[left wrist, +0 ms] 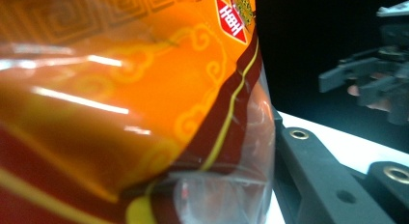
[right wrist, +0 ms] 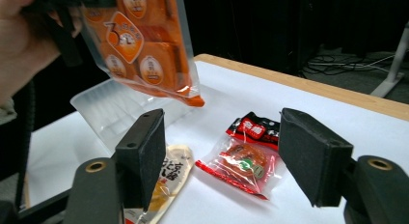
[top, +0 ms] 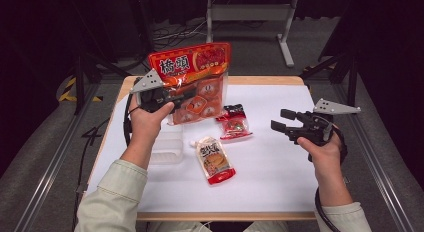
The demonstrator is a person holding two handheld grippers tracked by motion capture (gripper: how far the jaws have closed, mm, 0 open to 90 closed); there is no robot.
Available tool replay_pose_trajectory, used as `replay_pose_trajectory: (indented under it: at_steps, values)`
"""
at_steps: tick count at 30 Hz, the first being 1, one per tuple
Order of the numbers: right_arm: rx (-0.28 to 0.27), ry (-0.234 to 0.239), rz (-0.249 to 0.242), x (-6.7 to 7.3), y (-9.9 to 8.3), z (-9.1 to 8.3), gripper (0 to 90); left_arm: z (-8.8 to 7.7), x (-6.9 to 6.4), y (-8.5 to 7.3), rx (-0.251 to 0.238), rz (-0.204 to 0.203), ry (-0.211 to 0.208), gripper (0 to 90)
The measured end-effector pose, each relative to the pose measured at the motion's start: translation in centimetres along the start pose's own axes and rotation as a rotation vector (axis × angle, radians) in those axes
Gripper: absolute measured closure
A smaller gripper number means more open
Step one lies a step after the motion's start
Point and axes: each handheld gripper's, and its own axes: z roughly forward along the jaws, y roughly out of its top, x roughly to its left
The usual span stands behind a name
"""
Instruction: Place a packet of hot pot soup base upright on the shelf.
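Observation:
A large orange snack bag [top: 192, 67] with small packets inside hangs above the table's far left, and my left gripper [top: 184, 93] is shut on its side. In the left gripper view the glossy bag [left wrist: 120, 113] presses against one of the black fingers [left wrist: 313, 168]; the other is hidden behind it. My right gripper [top: 282, 119] hovers over the table's right side, open, nothing between its pads [right wrist: 147, 151]. From the right gripper view the bag [right wrist: 144, 45] dangles at the upper left.
A small red pouch [top: 234, 123] [right wrist: 246, 159] and a cream-and-red pouch [top: 215, 159] [right wrist: 166, 178] lie mid-table. A clear plastic container [top: 167, 147] [right wrist: 111, 108] sits under the left forearm. The white sheet [top: 280, 167] covers the wooden table.

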Motion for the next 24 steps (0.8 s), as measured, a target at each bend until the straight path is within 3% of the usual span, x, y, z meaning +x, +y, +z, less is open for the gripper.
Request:
replay_pose_trajectory:
  at_steps: [7, 14, 17, 20, 24]
  values:
    - [0.018, -0.026, -0.013, -0.2, -0.2, 0.1, 35.3, -0.4, 1.1, 0.0, 0.049, 0.011, 0.112, 71.2]
    - [0.027, -0.039, -0.029, -0.2, -0.5, 0.1, 34.6, -1.0, 2.1, -0.2, 0.030, 0.008, 0.167, 71.2]
    - [0.025, -0.045, -0.021, -0.2, -0.6, -0.1, 34.6, -1.3, 2.3, -0.2, 0.029, -0.006, 0.177, 71.1]
    - [0.019, -0.044, -0.008, -0.4, -0.8, -0.1, 34.2, -1.5, 2.5, -0.2, 0.039, 0.014, 0.223, 71.1]
    - [0.036, -0.042, -0.004, -0.4, -1.0, 0.3, 34.2, -1.7, 3.0, -0.6, 0.040, 0.009, 0.243, 71.1]
